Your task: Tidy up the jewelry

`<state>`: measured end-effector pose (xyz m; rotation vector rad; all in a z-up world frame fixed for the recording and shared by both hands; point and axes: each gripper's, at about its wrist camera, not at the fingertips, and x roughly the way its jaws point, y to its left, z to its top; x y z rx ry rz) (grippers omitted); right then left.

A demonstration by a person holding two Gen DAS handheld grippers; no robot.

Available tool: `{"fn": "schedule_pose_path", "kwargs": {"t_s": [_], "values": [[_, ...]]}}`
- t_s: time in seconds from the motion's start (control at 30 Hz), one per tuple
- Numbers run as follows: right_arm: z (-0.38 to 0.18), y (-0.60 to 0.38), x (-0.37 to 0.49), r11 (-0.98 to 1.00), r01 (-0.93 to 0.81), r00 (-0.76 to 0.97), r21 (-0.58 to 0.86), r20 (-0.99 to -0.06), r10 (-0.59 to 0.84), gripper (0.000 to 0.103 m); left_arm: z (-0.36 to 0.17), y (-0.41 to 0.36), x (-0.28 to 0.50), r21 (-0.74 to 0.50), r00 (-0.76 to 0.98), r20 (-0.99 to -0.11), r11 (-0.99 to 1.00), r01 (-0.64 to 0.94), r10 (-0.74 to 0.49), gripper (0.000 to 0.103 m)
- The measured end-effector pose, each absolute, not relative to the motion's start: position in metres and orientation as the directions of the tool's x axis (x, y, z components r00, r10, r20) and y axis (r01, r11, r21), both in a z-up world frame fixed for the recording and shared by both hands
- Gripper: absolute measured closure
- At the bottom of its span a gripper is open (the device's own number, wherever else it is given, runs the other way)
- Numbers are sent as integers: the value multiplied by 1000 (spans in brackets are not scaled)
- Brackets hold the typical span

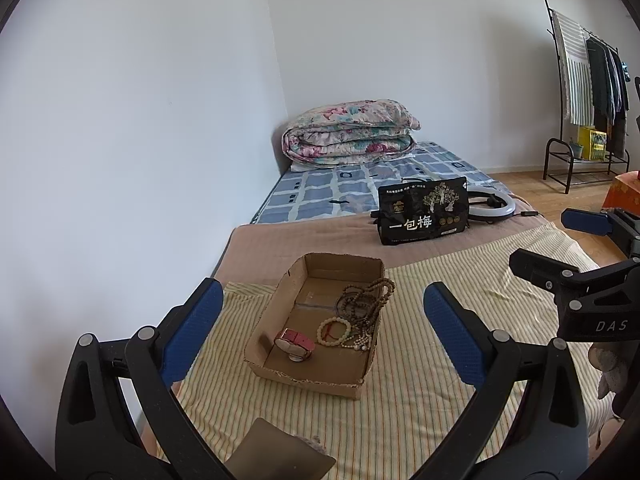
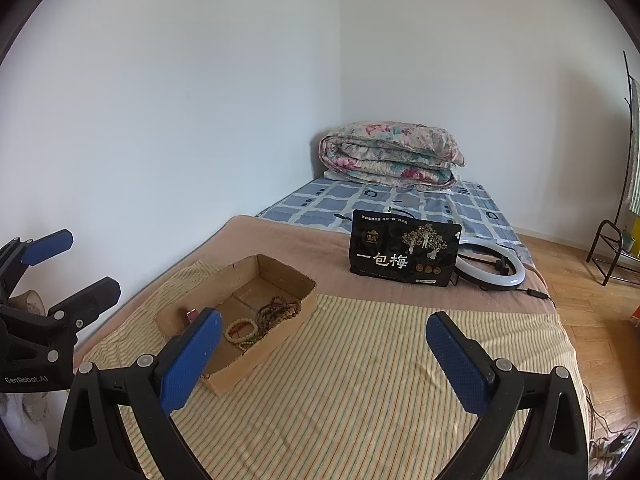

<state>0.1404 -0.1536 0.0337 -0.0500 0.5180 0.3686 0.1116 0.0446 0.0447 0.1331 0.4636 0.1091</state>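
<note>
Many bead strings (image 1: 362,312) and a pink watch (image 1: 294,344) lie in a brown cardboard box (image 1: 280,372) just ahead of the left gripper (image 1: 324,336). Both it and the right gripper (image 2: 324,360) gape wide, holding nothing. Under the box lies a soft striped yellow sheet (image 2: 360,360) on a bed by plain white walls (image 1: 140,120).

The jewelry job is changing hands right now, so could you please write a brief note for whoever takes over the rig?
Left gripper: open, empty, hovering before the cardboard box.
Right gripper: open, empty, over the striped cloth.
In the box: pink watch, pale bead bracelet, dark bead strands.
Done: all visible jewelry is boxed.
Left: nothing loose on the cloth; perhaps untangle the strands.
</note>
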Motion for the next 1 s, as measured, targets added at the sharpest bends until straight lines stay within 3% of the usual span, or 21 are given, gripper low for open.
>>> {"fn": "schedule_pose_path", "kwargs": {"t_s": [1.0], "values": [[31,-148,139,928,-373,799,22,-501,333,0,45,49,111,149,888,-438,985,-83,141,1]]}}
